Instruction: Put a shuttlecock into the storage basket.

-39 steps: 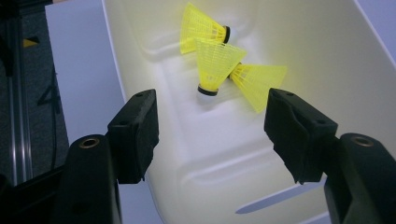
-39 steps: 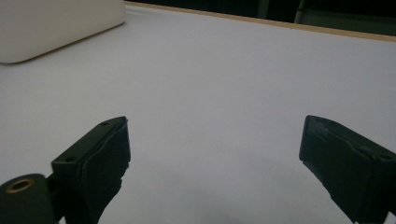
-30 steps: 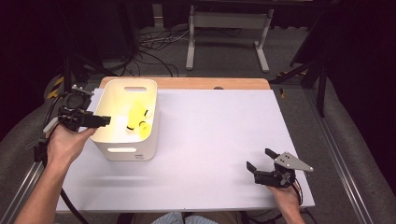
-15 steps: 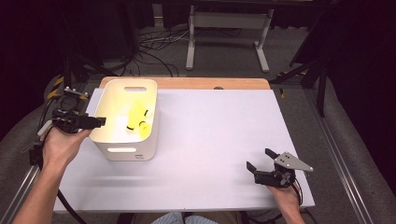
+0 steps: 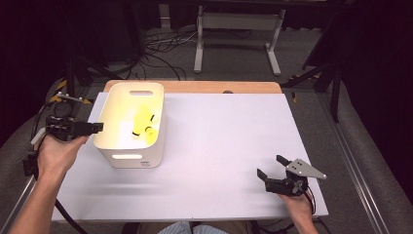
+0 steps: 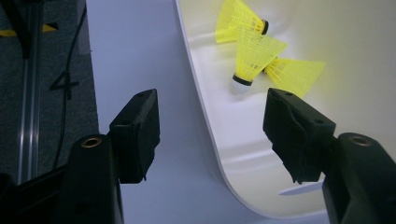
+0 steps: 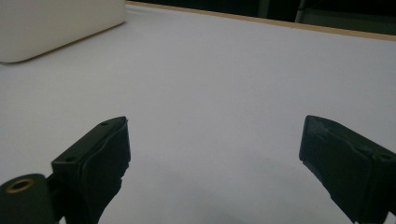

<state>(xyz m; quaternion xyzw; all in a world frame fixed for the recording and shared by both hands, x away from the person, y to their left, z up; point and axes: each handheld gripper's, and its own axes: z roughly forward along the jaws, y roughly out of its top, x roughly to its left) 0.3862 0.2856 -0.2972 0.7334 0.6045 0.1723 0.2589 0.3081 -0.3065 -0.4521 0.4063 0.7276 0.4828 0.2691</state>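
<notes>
My left claw (image 5: 95, 127) hangs released at the nine o'clock rim of the white rounded plastic bin (image 5: 127, 157), jaws spread wide and gripping nothing. Three yellow plastic shuttlecocks (image 6: 256, 52) lie loose on the bin's floor, bunched toward its far half. I judge this the gap between picks: either fetching one out or just done dropping one in. The next move would call for dipping over the rim and lining my jaws across a skirt. In the left gripper view the nearest shuttlecock has its long axis running twelve to six, cork tip at six and skirt at twelve. My right claw (image 5: 273, 166) rests released at five o'clock on the white desk (image 5: 224, 136), idle.
</notes>
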